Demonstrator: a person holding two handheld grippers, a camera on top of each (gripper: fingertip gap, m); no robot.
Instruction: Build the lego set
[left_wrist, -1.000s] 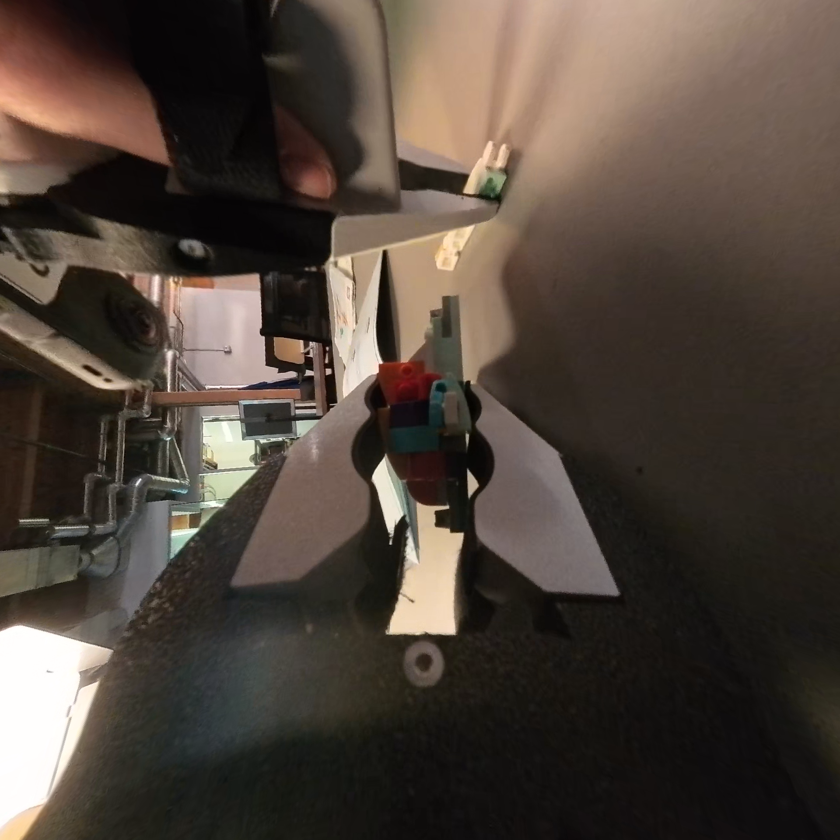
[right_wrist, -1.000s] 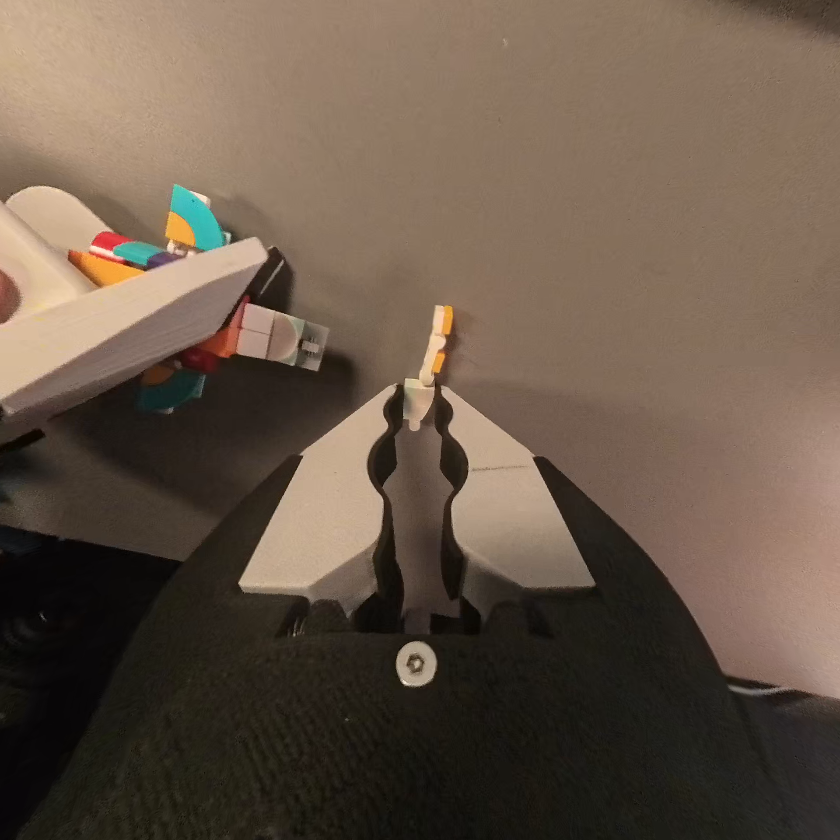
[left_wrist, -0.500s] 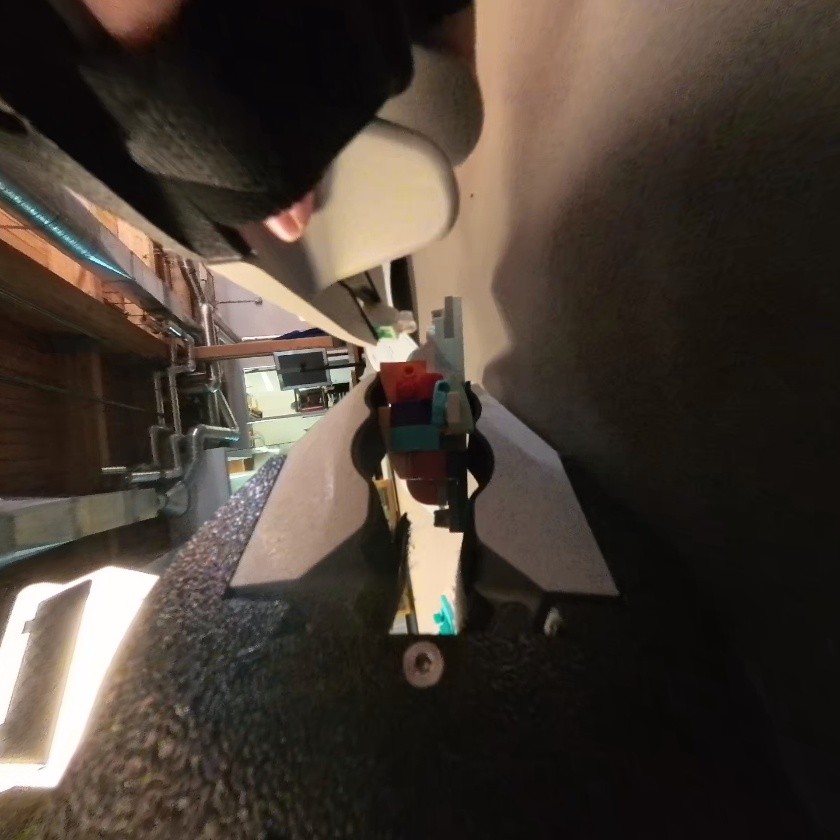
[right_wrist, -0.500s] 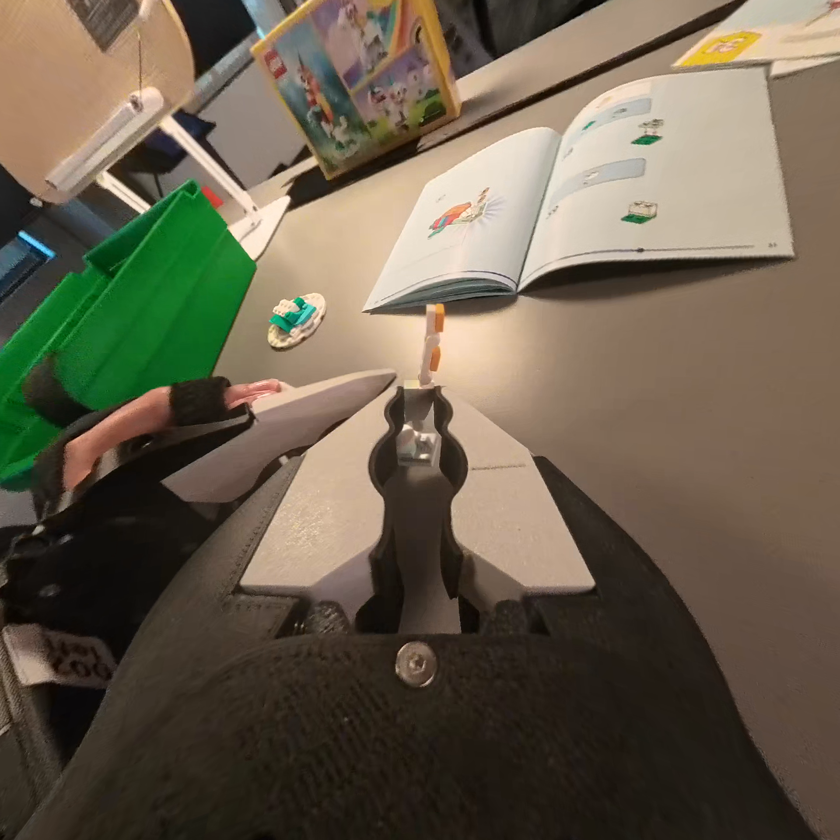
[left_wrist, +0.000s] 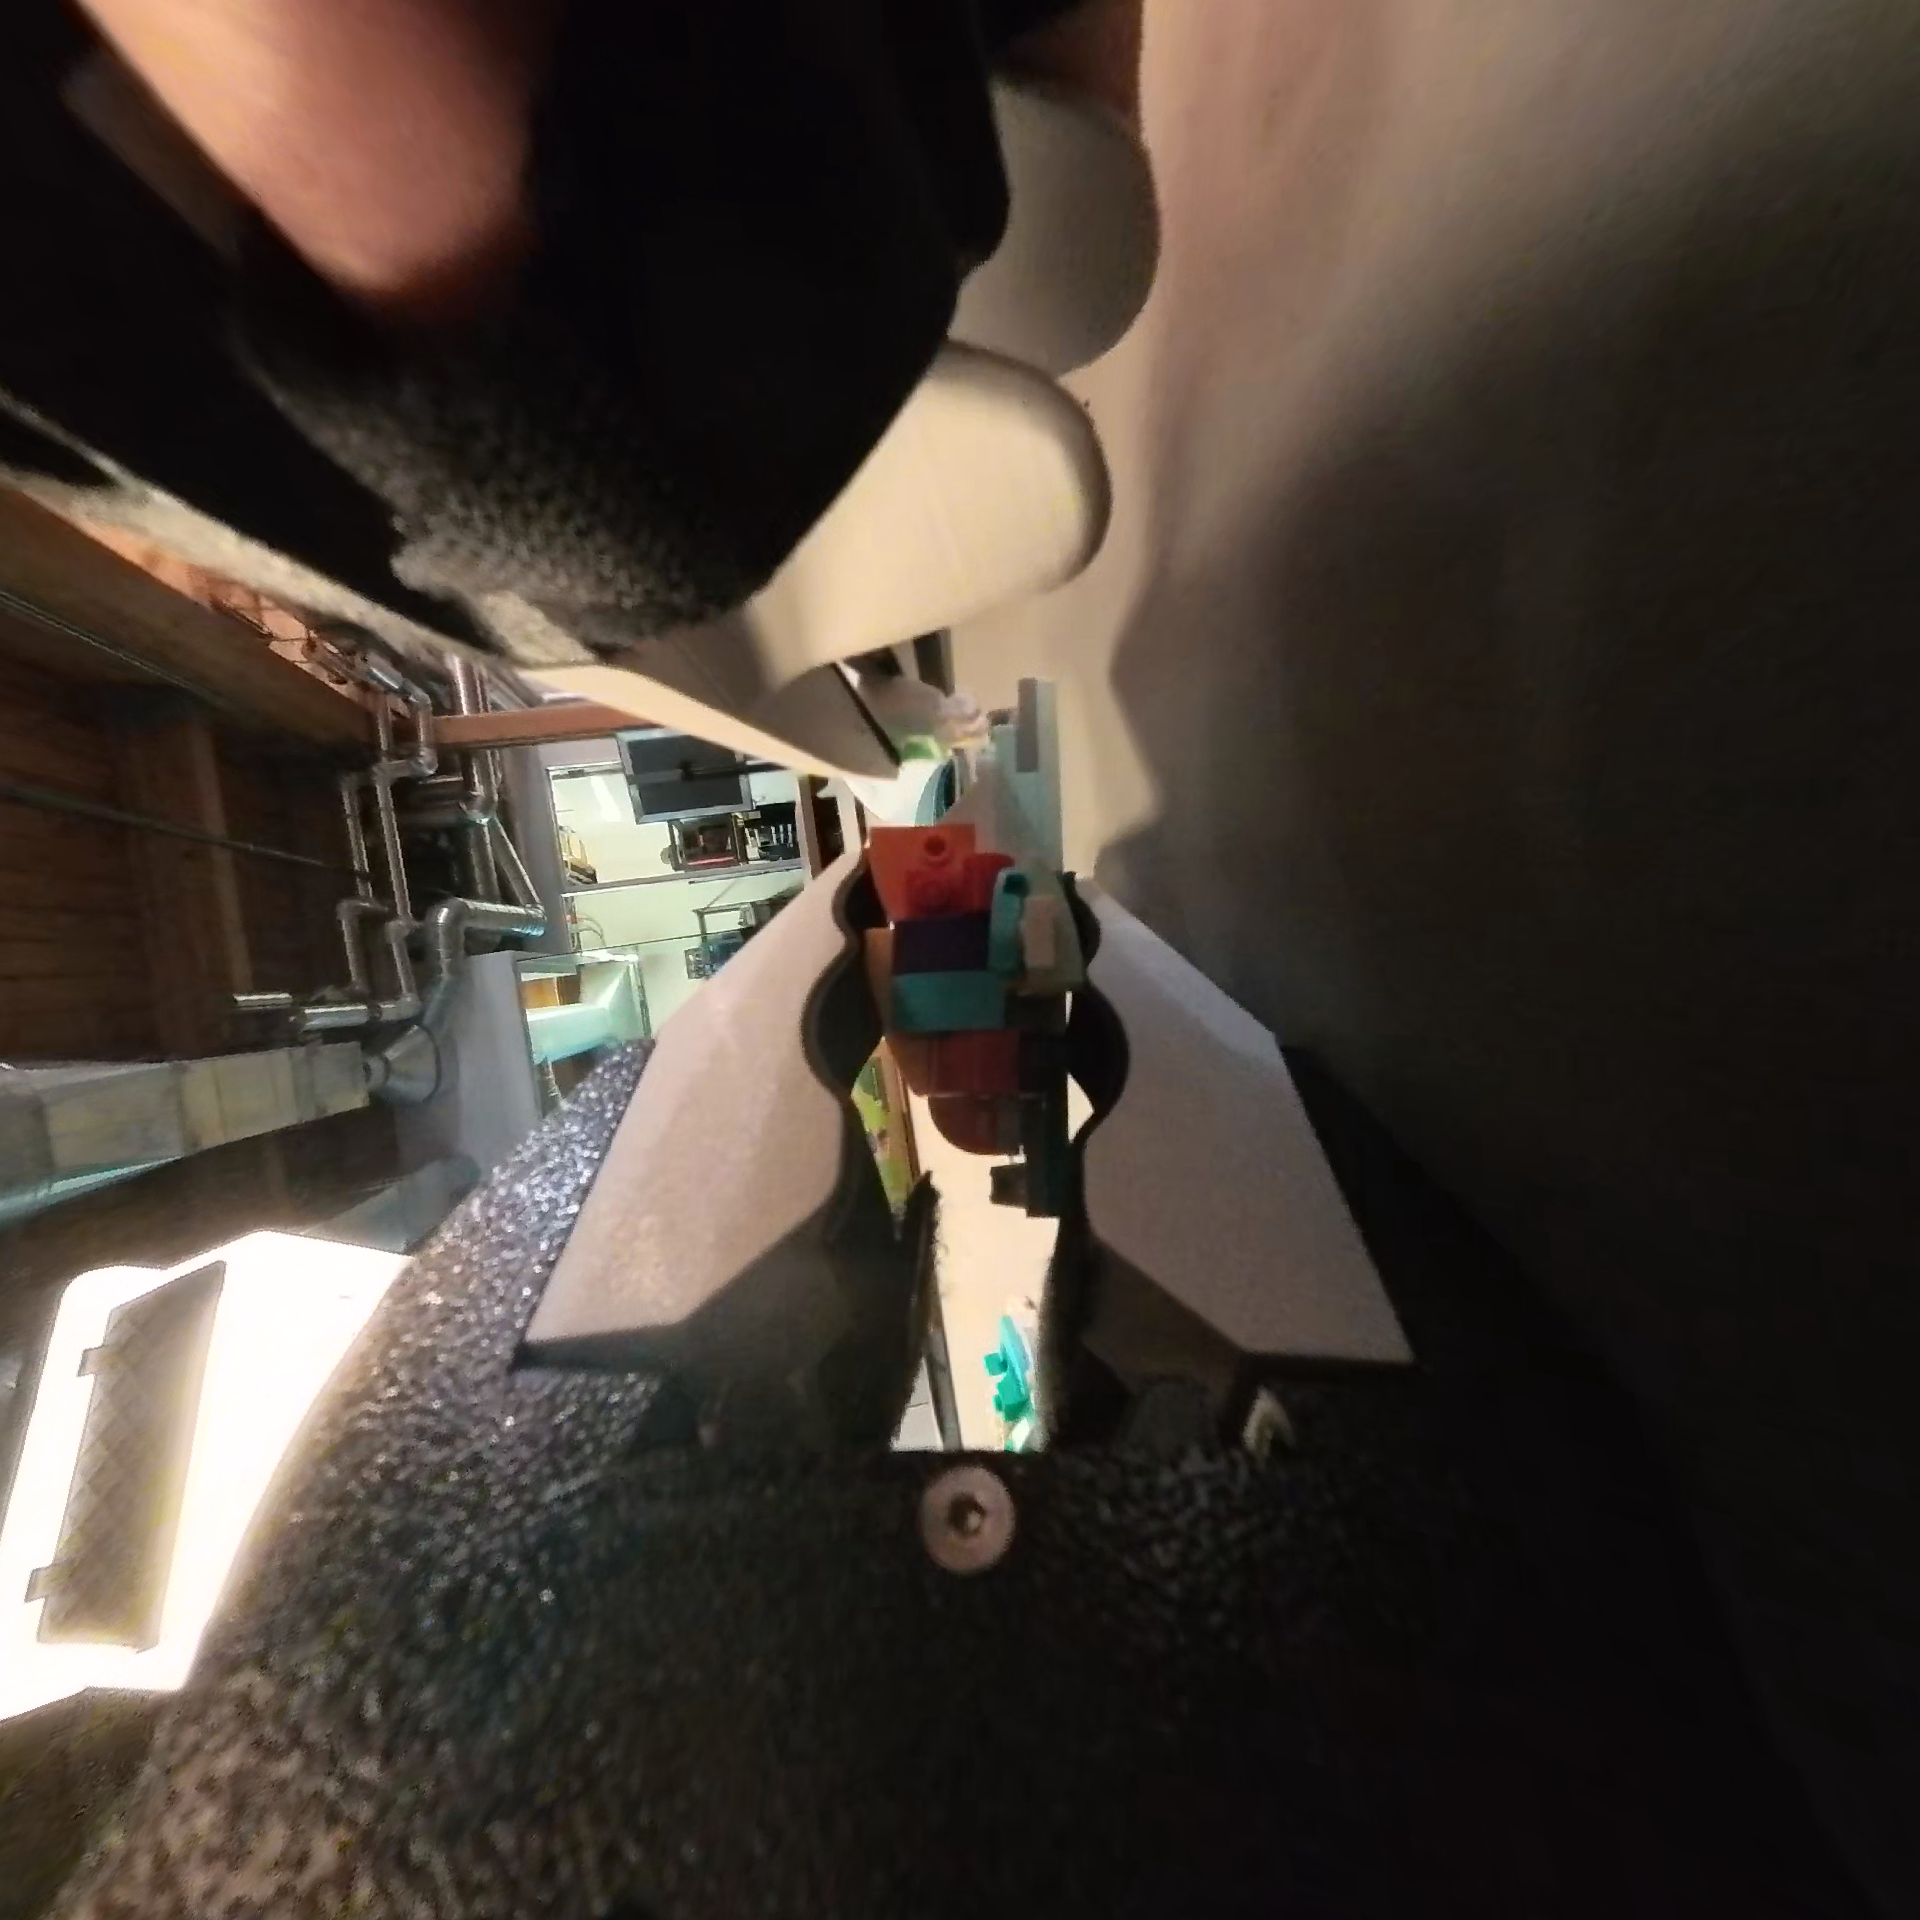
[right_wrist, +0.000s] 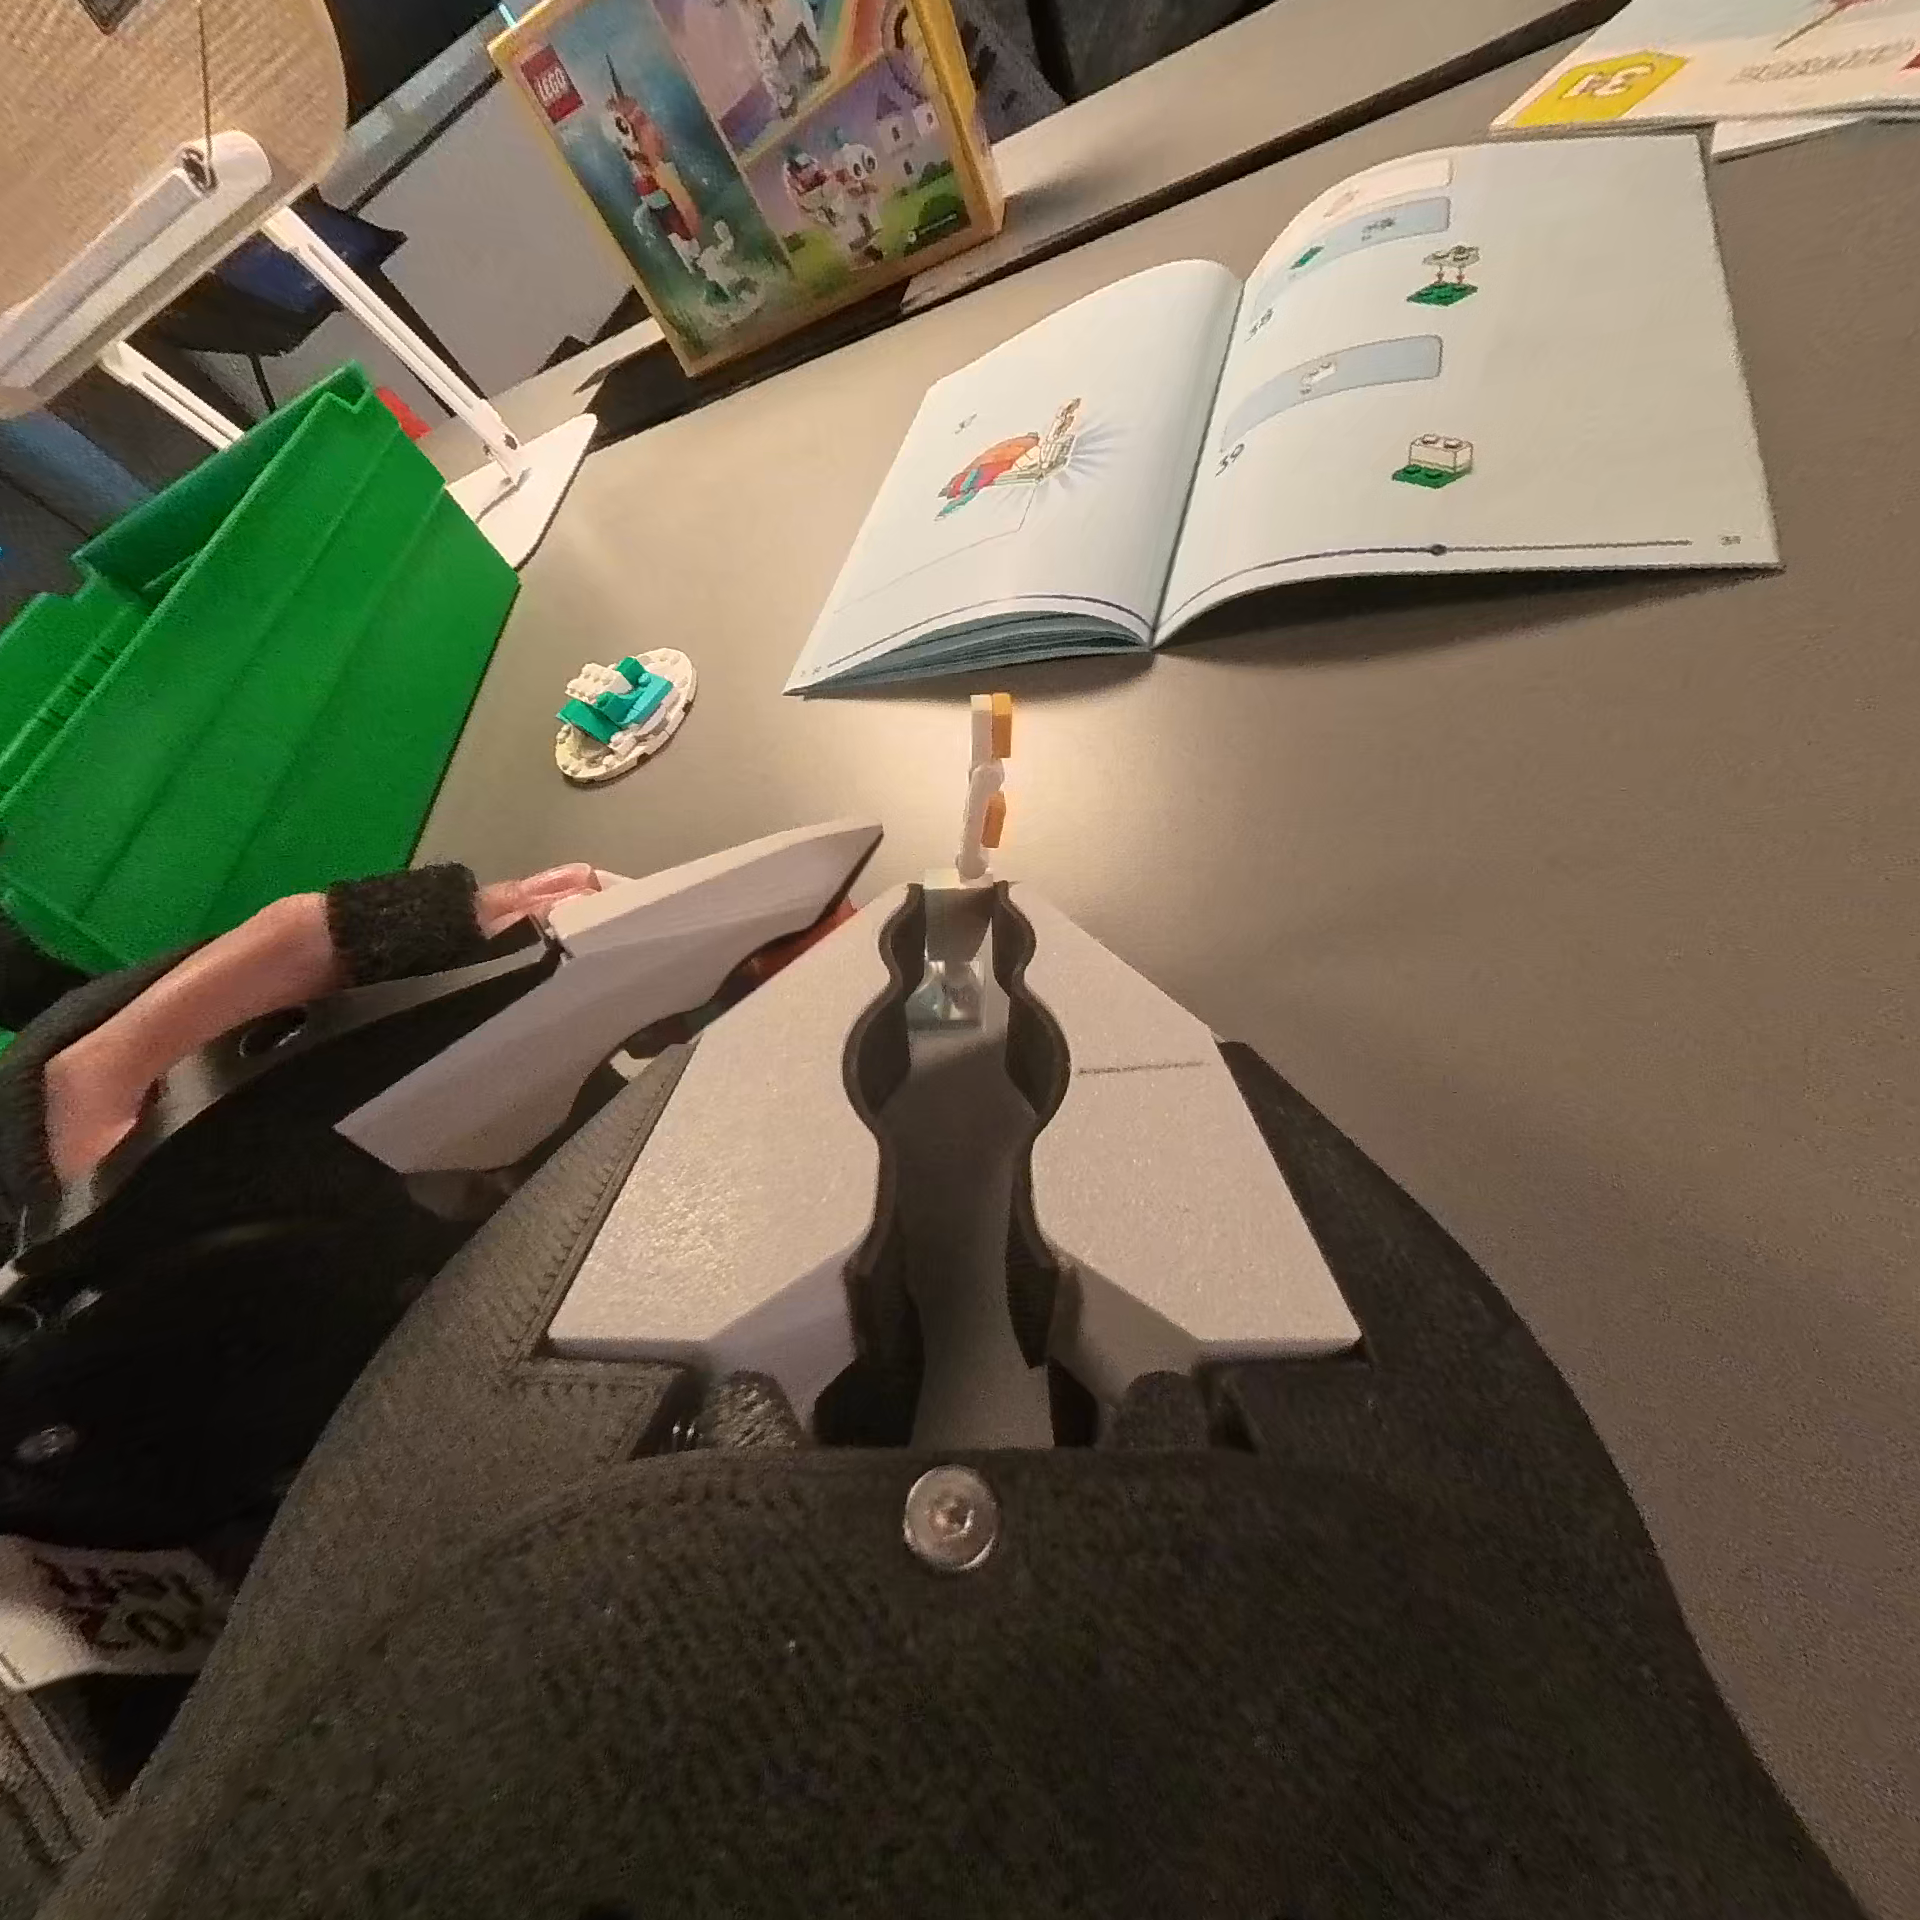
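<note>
I judge the step in hand to be joining the small white and orange piece (right_wrist: 985, 779) to the colourful lego assembly (left_wrist: 961, 966), and to do it well I want the two lined up squarely before any pressing, with the push going straight along the studs so nothing levers off. My left gripper (left_wrist: 961, 904) is rolled onto its side, so the grey table (left_wrist: 1507, 727) stands as a wall on the right of its view; its fingers are closed snugly on the assembly, which sits between the tips with a pale plate poking out beyond them. My right gripper (right_wrist: 961, 894) points forward and slightly down over the table, fingers drawn in close and pinching the base of the white and orange piece, whose thin stalk sticks out past the tips. In the left wrist view that gripper's finger comes in from above, its tip just beside the top of the assembly; whether the parts touch I cannot tell. Further off lie the open instruction booklet (right_wrist: 1351, 436), a small round white build (right_wrist: 623, 712), the green bin (right_wrist: 239, 644) and the set's box (right_wrist: 758, 166).
</note>
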